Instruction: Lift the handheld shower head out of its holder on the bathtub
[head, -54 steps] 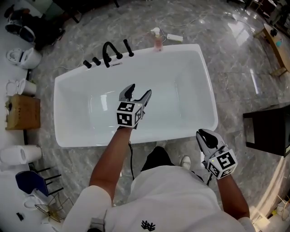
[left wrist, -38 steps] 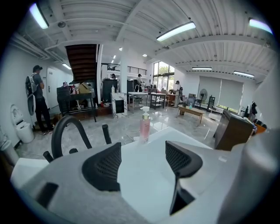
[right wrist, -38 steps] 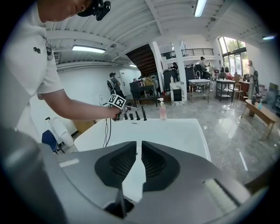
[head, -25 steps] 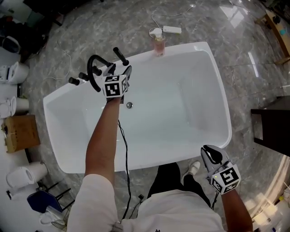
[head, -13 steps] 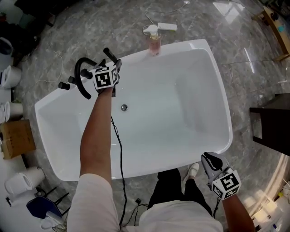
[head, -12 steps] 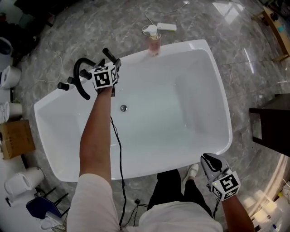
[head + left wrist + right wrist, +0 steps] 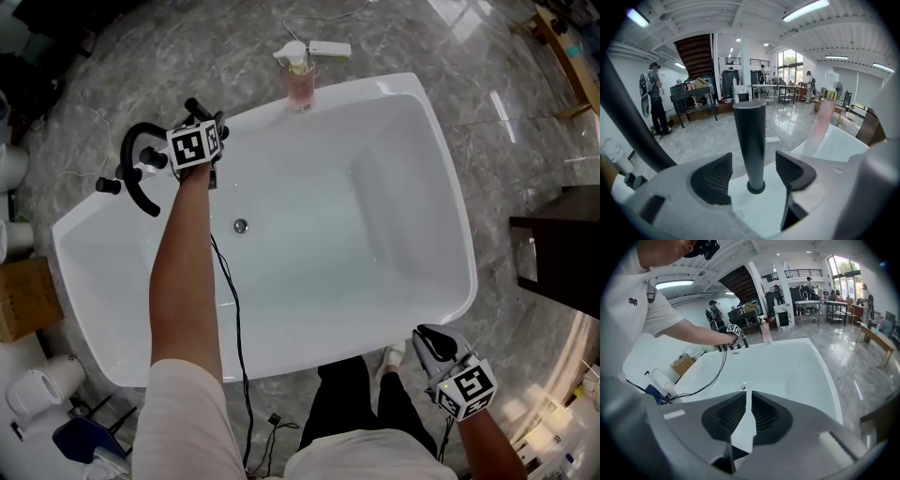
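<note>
Shower head (image 7: 750, 136) upright on bathtub (image 7: 356, 272) rim
Left gripper (image 7: 752, 171) jaws are closing around it without contact; right gripper (image 7: 745, 414) jaws are pressing together.

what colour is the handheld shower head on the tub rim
Black; the handheld shower head shows best in the left gripper view.

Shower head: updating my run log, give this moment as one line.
left gripper: jaws closing, shower head between, untouched | shower head: upright in holder | right gripper: shut, empty
</note>
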